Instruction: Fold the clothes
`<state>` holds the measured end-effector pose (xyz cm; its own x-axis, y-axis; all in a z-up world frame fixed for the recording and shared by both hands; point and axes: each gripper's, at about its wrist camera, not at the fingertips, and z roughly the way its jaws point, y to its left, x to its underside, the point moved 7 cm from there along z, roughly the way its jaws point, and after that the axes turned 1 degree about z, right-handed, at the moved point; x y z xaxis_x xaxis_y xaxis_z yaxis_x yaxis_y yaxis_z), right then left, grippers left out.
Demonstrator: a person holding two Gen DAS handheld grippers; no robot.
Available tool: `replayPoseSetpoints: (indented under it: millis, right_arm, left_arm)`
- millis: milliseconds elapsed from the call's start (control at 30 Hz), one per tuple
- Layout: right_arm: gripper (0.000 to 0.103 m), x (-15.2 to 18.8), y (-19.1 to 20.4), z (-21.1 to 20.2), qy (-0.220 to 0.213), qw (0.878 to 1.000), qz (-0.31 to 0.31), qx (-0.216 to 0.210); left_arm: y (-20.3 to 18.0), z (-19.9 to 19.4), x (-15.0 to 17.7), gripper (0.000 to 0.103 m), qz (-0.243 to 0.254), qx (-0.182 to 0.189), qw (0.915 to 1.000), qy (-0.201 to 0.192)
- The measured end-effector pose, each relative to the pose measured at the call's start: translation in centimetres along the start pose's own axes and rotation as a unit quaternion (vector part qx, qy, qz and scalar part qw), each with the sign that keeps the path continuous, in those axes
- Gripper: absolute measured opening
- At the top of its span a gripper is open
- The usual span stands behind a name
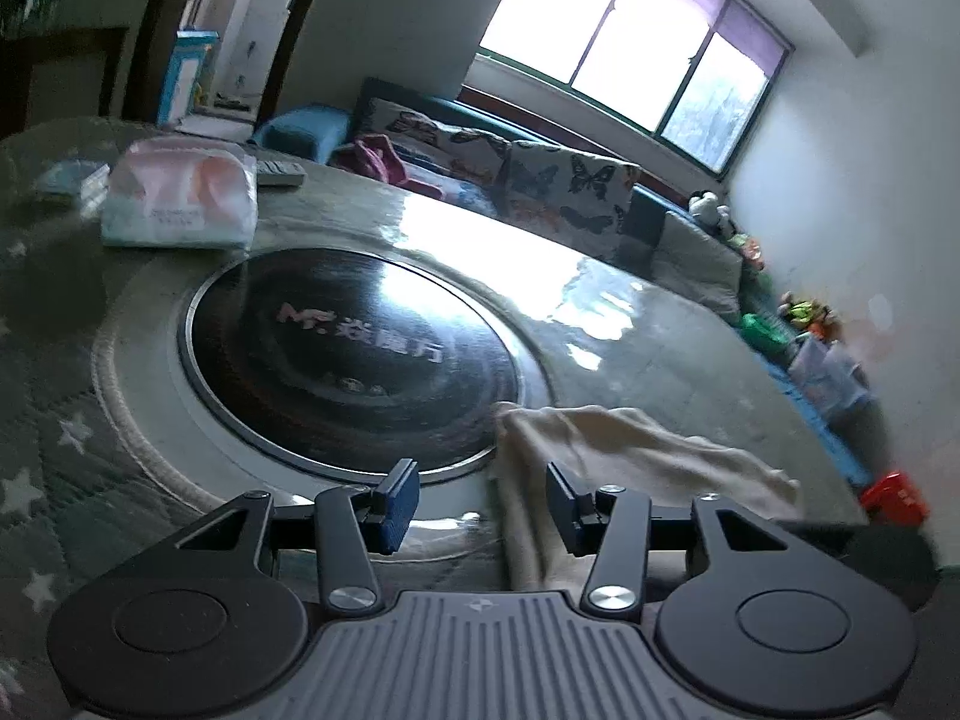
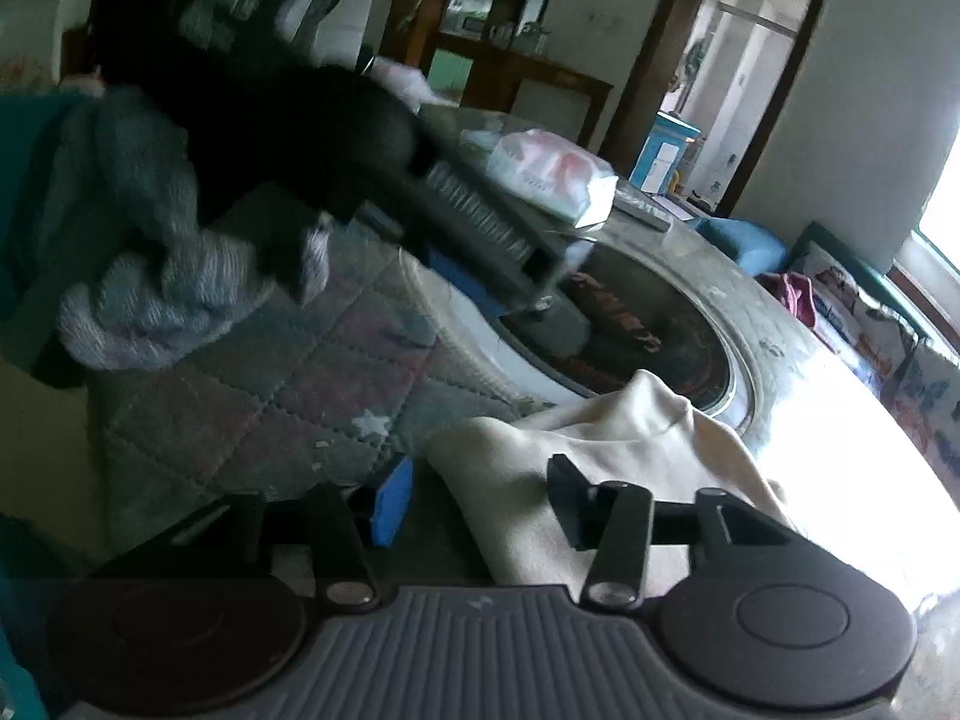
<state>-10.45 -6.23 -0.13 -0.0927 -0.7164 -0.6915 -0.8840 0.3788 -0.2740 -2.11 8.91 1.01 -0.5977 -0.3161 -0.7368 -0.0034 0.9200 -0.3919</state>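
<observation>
Both the left gripper (image 1: 483, 501) and the right gripper (image 2: 480, 501) stand apart, empty, over the cream garment's (image 2: 630, 444) edge beside the black cooktop disc (image 1: 354, 360).

Ahead of my fingers the glossy worktop (image 1: 630, 324) mirrors glare from a bright window (image 1: 636, 42) set in white walls; below it runs a butterfly-cushioned sofa (image 1: 564, 192), and a dark-framed doorway (image 2: 744, 60) stands beyond

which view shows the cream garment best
The right wrist view: the cream garment fills the foreground, with its bunched folds and collar-like hump readable. The left wrist view shows only a blurred corner of it, lying beside the dark round plate.
</observation>
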Motion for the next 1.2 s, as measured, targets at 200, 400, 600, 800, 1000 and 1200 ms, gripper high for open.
replayPoseSetpoints:
  millis: [200, 400, 600, 800, 1000, 1200]
  right_arm:
    - [0.014, 0.1, -0.1, 0.4, 0.008, 1.000, 0.008, 0.011]
    - [0.006, -0.5, -2.3, -0.7, -0.017, 0.995, 0.101, -0.020]
    - [0.005, -0.6, -5.1, -2.6, -0.048, 0.982, 0.174, -0.046]
    - [0.005, -0.1, -6.8, -4.4, -0.073, 0.975, 0.204, -0.056]
    - [0.005, 0.6, -6.9, -5.1, -0.083, 0.972, 0.207, -0.069]
    - [0.007, 1.2, -5.6, -5.2, -0.078, 0.975, 0.196, -0.073]
  left_arm:
    - [-0.6, 0.8, 0.0, 0.056, -0.036, 0.029, 0.9988, 0.015]
    - [-0.9, 1.7, -0.2, 0.066, -0.089, 0.041, 0.9948, 0.028]
    - [-1.0, 3.1, -0.2, 0.069, -0.166, 0.054, 0.9834, 0.049]
    - [-1.7, 5.0, 0.3, 0.071, -0.215, 0.068, 0.9709, 0.080]
    - [-1.9, 6.8, 0.8, 0.058, -0.251, 0.082, 0.9596, 0.096]
    - [-1.0, 7.6, 1.6, 0.022, -0.264, 0.079, 0.9555, 0.104]
